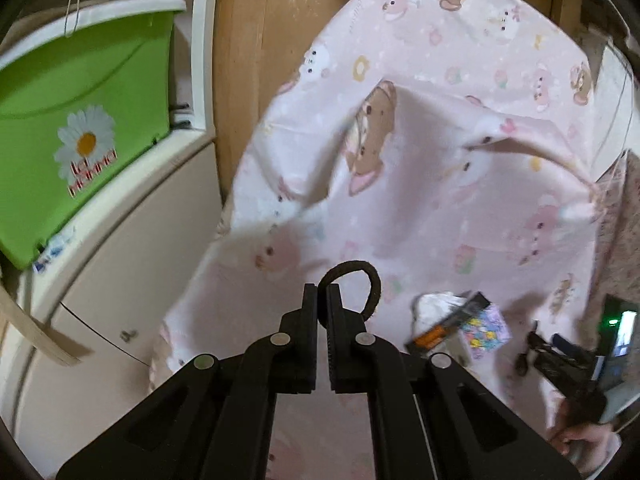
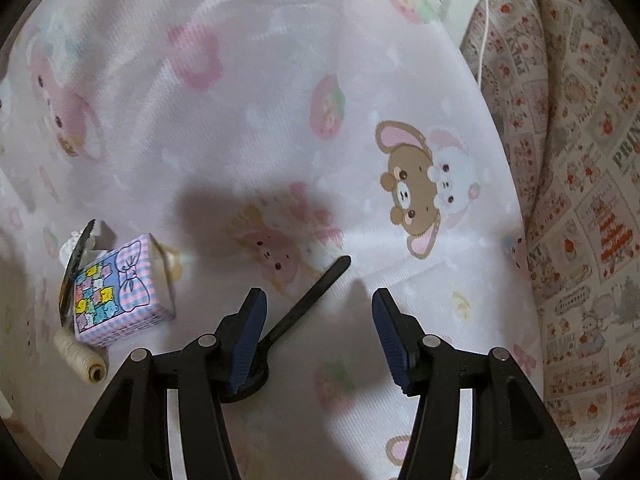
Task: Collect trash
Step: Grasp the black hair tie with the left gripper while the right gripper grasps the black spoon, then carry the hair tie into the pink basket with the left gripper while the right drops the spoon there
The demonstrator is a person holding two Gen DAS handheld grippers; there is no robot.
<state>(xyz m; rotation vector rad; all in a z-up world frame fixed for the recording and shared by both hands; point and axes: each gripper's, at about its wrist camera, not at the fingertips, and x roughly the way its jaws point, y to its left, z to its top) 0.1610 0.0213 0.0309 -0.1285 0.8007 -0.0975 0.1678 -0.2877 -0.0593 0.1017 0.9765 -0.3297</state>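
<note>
My left gripper (image 1: 322,292) is shut on a dark brown hair-tie loop (image 1: 374,280), held up over the pink cartoon-print sheet (image 1: 420,160). Lower right on the sheet lie a white tissue (image 1: 434,304), a black-and-orange wrapper (image 1: 452,324) and a small pastel box (image 1: 486,330). My right gripper (image 2: 318,300) stands open just above the sheet, nothing pressed between its blue pads. A black spoon-like stick (image 2: 312,296) lies slanted under it, its round end beneath the left finger. The pastel box (image 2: 120,292), the wrapper (image 2: 74,268) and a cream thread roll (image 2: 80,356) lie to the left.
A green tub (image 1: 80,120) with a daisy print sits on a white cabinet (image 1: 120,260) at left, beside a wooden panel (image 1: 256,60). A strawberry-print quilt (image 2: 580,200) and a white cable (image 2: 486,20) border the sheet on the right. A hand (image 1: 580,440) holds the other gripper.
</note>
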